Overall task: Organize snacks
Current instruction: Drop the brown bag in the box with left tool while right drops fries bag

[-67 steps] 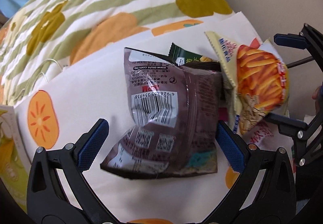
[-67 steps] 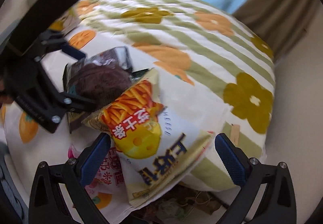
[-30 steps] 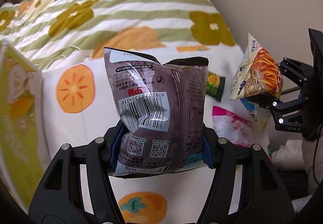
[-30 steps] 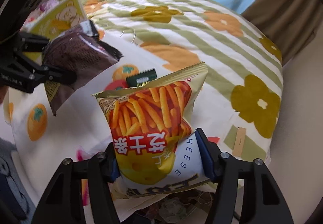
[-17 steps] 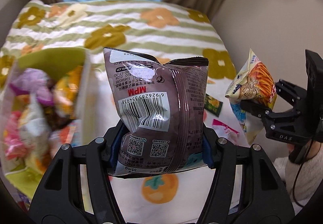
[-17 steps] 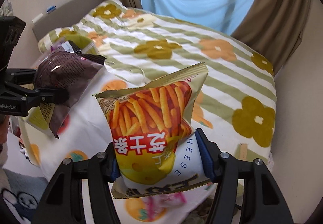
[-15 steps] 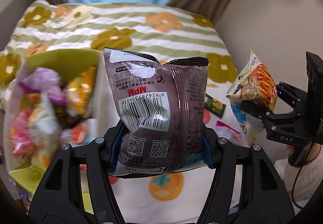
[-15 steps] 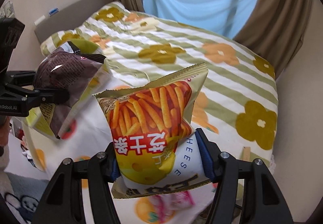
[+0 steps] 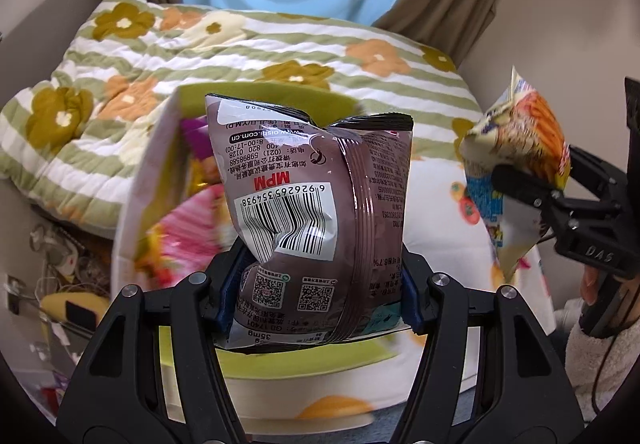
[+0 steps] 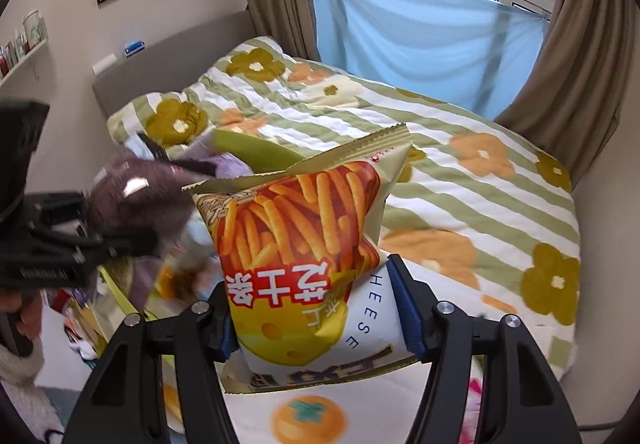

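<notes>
My left gripper (image 9: pixel 318 292) is shut on a dark brown snack bag (image 9: pixel 316 212) with a barcode, held upright above a green-lined snack box (image 9: pixel 144 172) full of colourful packets. My right gripper (image 10: pixel 316 318) is shut on a yellow cheese-stick bag (image 10: pixel 304 240) with orange sticks printed on it, held in the air. The cheese-stick bag (image 9: pixel 516 160) shows at the right in the left wrist view. The brown bag (image 10: pixel 136 204) shows blurred at the left in the right wrist view, over the box (image 10: pixel 248 152).
A bed with a green-striped flowered quilt (image 10: pixel 460 180) fills the middle. A white cloth with orange fruit prints (image 10: pixel 308 420) lies at the near edge. Curtains and a blue sheet (image 10: pixel 420 48) hang behind. Clutter (image 9: pixel 52 268) lies on the floor left of the box.
Both grippers shut on their bags, lifted them off the fruit-print cloth and swung left. The snack box has come into view and now sits right behind the brown bag.
</notes>
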{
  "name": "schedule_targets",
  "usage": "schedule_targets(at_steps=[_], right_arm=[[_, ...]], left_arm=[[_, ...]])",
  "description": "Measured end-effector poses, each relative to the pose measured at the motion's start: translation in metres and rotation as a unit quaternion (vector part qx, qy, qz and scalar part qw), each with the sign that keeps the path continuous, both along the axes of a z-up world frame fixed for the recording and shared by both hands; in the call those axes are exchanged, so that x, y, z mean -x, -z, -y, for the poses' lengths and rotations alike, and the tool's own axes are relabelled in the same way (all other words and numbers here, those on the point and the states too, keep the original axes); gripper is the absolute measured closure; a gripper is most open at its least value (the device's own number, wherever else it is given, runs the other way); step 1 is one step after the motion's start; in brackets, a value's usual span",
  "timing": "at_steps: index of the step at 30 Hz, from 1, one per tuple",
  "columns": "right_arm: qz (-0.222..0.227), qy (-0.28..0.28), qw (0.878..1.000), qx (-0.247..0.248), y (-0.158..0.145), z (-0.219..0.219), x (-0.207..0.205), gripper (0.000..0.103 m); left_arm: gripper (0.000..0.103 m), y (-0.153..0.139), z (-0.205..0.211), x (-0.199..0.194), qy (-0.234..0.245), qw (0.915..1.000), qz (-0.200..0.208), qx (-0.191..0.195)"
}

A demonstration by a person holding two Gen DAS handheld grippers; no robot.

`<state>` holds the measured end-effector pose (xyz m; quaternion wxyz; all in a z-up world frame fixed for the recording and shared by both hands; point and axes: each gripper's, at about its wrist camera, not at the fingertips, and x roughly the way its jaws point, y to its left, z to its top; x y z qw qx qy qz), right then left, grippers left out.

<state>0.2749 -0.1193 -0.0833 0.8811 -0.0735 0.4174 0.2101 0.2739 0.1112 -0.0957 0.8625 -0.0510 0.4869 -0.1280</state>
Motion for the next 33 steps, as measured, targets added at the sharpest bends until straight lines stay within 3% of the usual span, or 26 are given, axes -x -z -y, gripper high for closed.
schedule_targets(at_steps=[8,9,10,11,15,19,33], right_arm=[[-0.019,0.035,0.999,-0.002,0.009,-0.074,0.002,0.044],[-0.02,0.042,0.999,-0.002,0.01,-0.079,0.003,0.044],[-0.025,0.053,0.998,-0.004,0.012,-0.085,0.003,0.044],[-0.028,0.063,0.998,-0.006,0.014,-0.087,0.001,0.044],[-0.044,0.095,0.994,-0.013,0.019,-0.096,-0.003,0.044],[-0.052,0.111,0.992,-0.011,0.021,-0.101,-0.007,0.044],[-0.071,0.097,0.992,-0.024,0.036,-0.124,-0.067,0.043]], left_arm=[[0.041,0.029,-0.045,-0.003,0.04,0.9992,-0.002,0.001],[0.031,0.033,-0.047,-0.002,0.049,0.9988,0.002,-0.004],[0.01,0.037,-0.048,-0.003,0.053,0.9985,0.002,-0.011],[0.001,0.041,-0.049,-0.004,0.055,0.9983,0.003,-0.02],[0.001,0.047,-0.059,-0.006,0.067,0.9977,-0.001,0.003],[0.0,0.04,-0.064,-0.007,0.064,0.9979,0.009,0.002],[0.001,0.035,-0.087,-0.04,0.028,0.9995,0.013,-0.005]])
